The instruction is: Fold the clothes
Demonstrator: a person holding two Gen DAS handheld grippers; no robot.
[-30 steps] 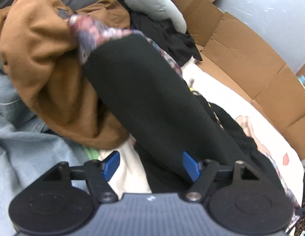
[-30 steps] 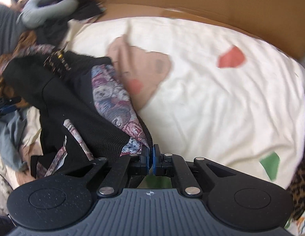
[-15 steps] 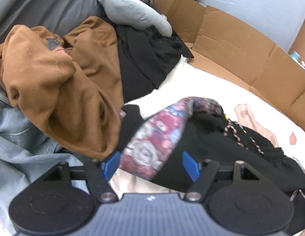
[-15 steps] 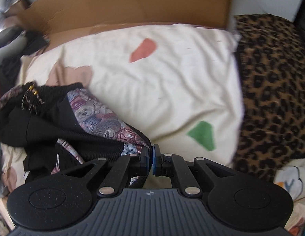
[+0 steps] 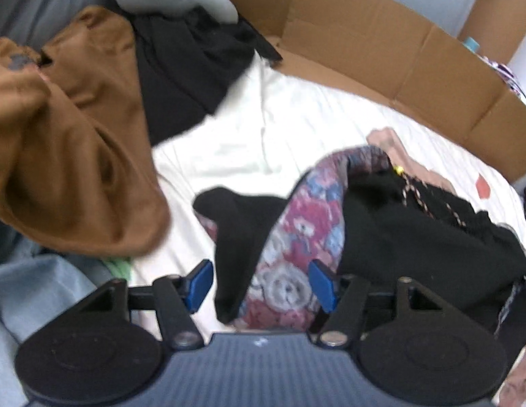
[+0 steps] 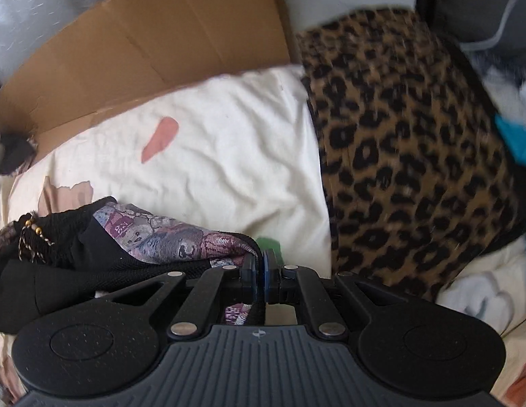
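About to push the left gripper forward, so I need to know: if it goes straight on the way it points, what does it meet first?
The left gripper would first meet the black garment with the patterned lining, already lying between its closing jaws; the pads do not visibly press it yet. Beyond it is probably the cream sheet, though depth is unclear.

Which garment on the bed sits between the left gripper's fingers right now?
The black garment with the red-and-blue patterned lining, between the closing jaws of the left gripper. The brown hoodie and plain black garment lie farther left, outside them.

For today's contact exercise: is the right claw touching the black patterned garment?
Touching. The right wrist view shows the right claw pinching the garment's edge between its pads, with no gap.
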